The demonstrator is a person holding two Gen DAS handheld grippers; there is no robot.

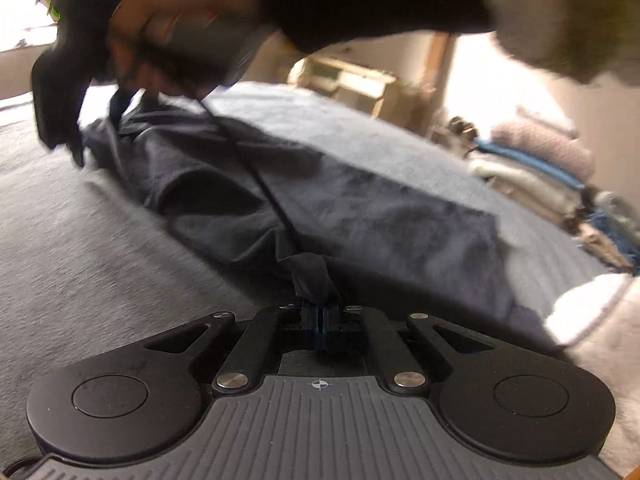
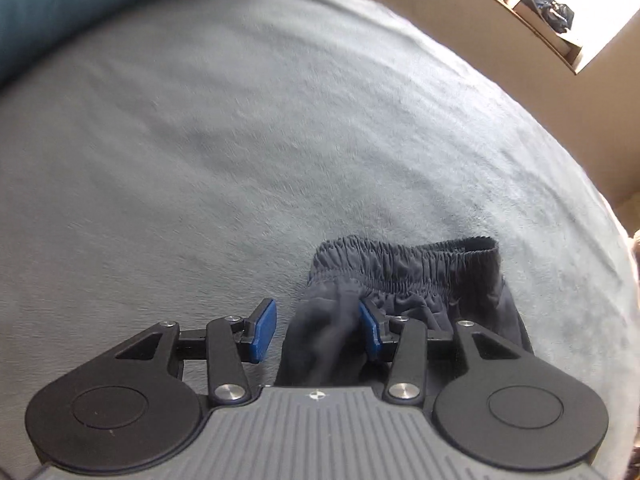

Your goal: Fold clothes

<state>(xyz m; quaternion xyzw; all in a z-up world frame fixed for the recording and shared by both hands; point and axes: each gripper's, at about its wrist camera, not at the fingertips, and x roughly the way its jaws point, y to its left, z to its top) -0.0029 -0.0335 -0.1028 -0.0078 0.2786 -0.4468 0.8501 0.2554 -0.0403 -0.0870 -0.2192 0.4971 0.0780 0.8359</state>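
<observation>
Dark navy trousers [image 1: 328, 200] lie stretched across a grey-blue blanket [image 1: 100, 240]. My left gripper [image 1: 318, 320] is shut on a pinched bit of the trousers' fabric at their near end. In the left wrist view the other hand-held gripper [image 1: 60, 92] sits at the trousers' far end. In the right wrist view the elastic waistband [image 2: 404, 260] lies just ahead. My right gripper [image 2: 316, 328] is open, with a fold of the trousers [image 2: 320, 344] between its blue pads [image 2: 266, 328].
The grey-blue blanket [image 2: 240, 140] covers the bed. A blue pillow [image 2: 60, 4] lies at its far left. Stacked folded towels and clothes [image 1: 540, 160] sit beyond the bed's right edge. A wooden shelf [image 1: 352, 84] stands behind. A white cloth [image 1: 592, 312] lies at near right.
</observation>
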